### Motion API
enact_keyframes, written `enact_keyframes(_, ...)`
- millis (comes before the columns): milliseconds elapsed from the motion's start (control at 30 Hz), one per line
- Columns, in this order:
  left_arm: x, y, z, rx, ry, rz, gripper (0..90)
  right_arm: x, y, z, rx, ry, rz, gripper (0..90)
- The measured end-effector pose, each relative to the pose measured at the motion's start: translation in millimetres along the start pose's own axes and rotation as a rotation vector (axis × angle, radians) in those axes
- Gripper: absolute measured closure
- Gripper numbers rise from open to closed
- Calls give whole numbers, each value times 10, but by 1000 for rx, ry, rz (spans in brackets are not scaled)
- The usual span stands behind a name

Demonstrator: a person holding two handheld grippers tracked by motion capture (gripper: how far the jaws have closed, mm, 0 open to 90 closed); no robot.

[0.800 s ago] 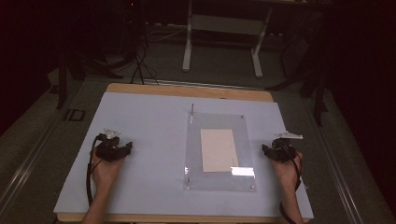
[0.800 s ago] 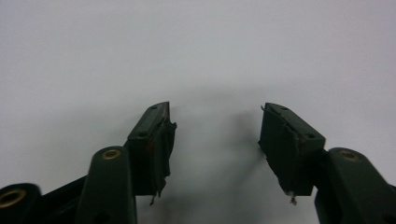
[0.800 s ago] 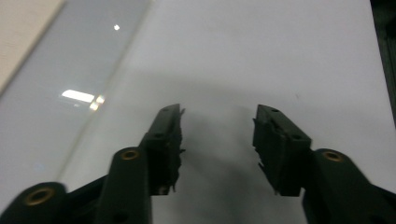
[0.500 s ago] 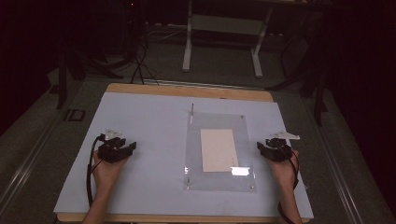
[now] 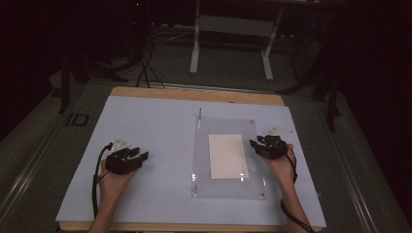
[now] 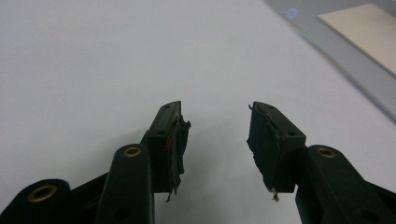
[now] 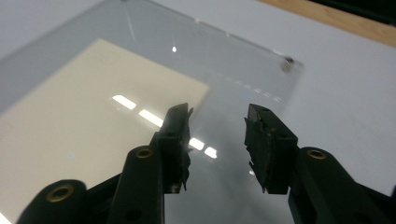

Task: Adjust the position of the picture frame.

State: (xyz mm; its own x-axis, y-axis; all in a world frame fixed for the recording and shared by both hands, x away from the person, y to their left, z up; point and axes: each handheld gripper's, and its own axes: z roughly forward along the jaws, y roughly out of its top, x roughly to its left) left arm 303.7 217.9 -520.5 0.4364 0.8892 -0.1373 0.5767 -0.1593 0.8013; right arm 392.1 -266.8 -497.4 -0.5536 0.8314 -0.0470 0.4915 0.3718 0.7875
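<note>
Scene: a person is sitting at a table (image 5: 145, 121) covered in pale sheeting, holding a black two-jaw gripper in each hand, with a clear plastic sheet (image 5: 228, 158) lying flat on it

Landmark: the clear plastic sheet is lying right of the table's middle, with a cream paper card (image 5: 228, 155) resting in the middle of it

Right gripper (image 5: 253, 143): it is now reaching over the right edge of the clear plastic sheet, its jaws spread apart and gripping nothing; in its own view the right gripper (image 7: 217, 112) is hanging just above the sheet, near the corner of the card (image 7: 93, 107)

Left gripper (image 5: 144, 156): it is resting well to the left of the clear plastic sheet, over bare table; in its own view the left gripper (image 6: 217, 109) is showing its jaws spread wide with nothing between them, and the sheet's edge (image 6: 345, 60) is lying far off at the upper right

What is changing: compared with the earlier pictures, the right gripper has been sliding inward from just beside the sheet's right edge until it is over it; the left gripper has been shifting only slightly; the sheet and card are lying where they were

What this is meaning: judging from this, the right hand is probably lining up to take hold of the sheet's right edge, and no grip is happening yet
</note>
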Motion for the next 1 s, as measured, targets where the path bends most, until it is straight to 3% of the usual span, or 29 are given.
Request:
enact_keyframes(267, -246, 2, -72, -33, -95, 56, 549, 51, 242, 92, -47, 46, -13, 616)
enact_keyframes(700, -924, -95, -33, 22, -247, 237, 554, 101, 455, 225, -63, 83, -38, 619)
enact_keyframes(1000, -1257, -153, -7, 28, -327, 314, 549, 138, 544, 303, -58, 95, -42, 617)
